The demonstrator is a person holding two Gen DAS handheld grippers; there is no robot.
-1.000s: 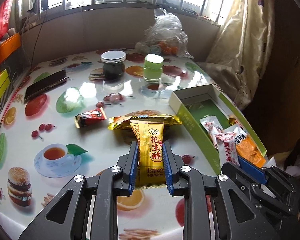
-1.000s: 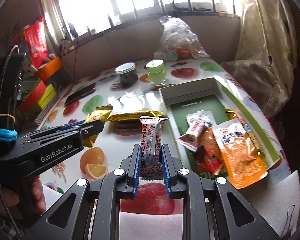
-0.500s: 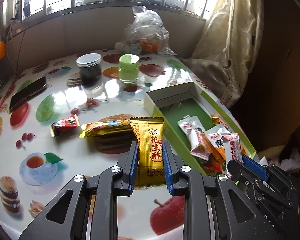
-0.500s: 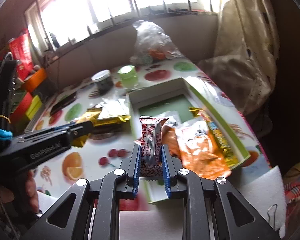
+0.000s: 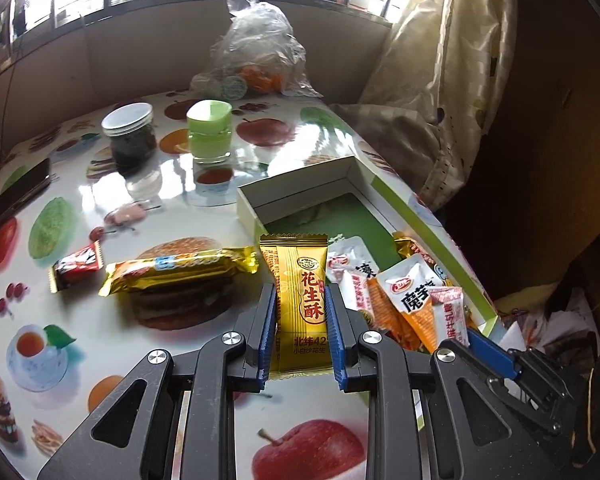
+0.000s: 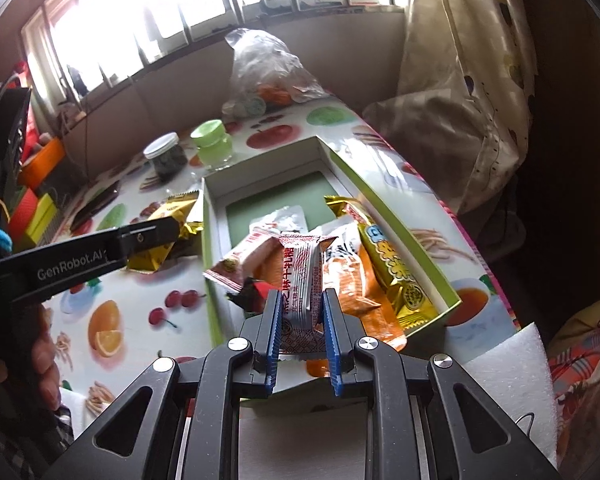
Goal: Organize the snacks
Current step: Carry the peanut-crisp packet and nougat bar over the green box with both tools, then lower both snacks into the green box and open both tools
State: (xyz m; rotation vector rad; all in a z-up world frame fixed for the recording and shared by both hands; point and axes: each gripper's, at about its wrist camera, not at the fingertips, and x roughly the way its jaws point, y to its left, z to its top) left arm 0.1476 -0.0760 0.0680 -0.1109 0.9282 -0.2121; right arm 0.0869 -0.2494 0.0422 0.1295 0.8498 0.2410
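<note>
My left gripper is shut on a yellow peanut-candy packet, held above the table at the left wall of the green snack box. My right gripper is shut on a white-and-red milk-candy packet, held over the snacks piled in the near end of the box. The box holds several orange, white and gold packets. A long gold biscuit packet and a small red-and-black packet lie on the table left of the box.
A dark jar with a white lid and a green jar stand behind the box. A phone lies at the far left. A clear plastic bag sits by the wall. White foam lies at the table's near right corner.
Both grippers moved right toward the box with their packets. The right gripper now hangs lower over the snacks in the box.
</note>
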